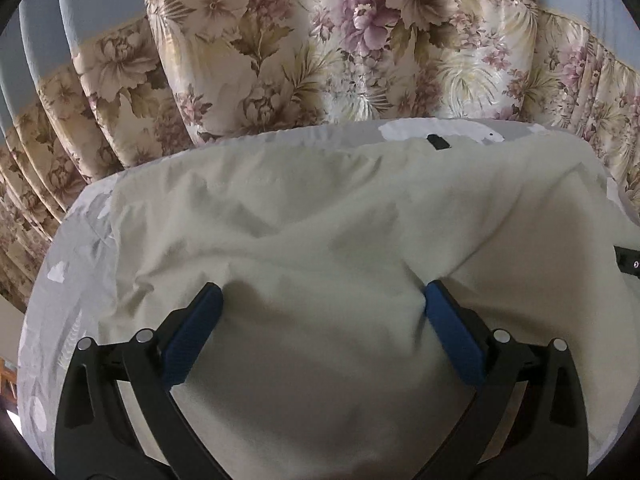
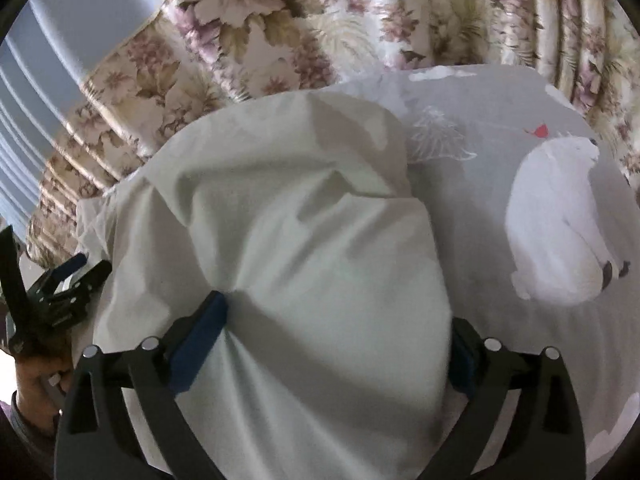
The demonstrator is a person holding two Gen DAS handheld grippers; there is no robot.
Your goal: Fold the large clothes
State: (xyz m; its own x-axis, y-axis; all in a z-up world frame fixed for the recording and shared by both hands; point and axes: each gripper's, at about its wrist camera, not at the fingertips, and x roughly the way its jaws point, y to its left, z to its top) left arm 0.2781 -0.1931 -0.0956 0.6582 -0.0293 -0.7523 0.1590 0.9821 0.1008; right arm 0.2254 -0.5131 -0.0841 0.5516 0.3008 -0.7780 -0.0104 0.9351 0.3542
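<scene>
A large cream garment (image 1: 320,216) lies spread and rumpled on a grey bedsheet (image 1: 68,248). My left gripper (image 1: 322,300) is open, its blue pads pressed into the cloth on either side of a raised bulge. In the right wrist view the same cream garment (image 2: 288,208) is bunched in a mound. My right gripper (image 2: 336,312) is open, with the mound between its blue pads; the right pad is partly hidden by cloth. The left gripper (image 2: 60,280) shows at the left edge of the right wrist view, held by a hand.
The grey bedsheet (image 2: 480,152) has a white polar bear print (image 2: 556,224) to the right of the garment. Floral curtains (image 1: 304,48) hang close behind the far edge of the bed. A small black tag (image 1: 438,142) sits at the garment's far edge.
</scene>
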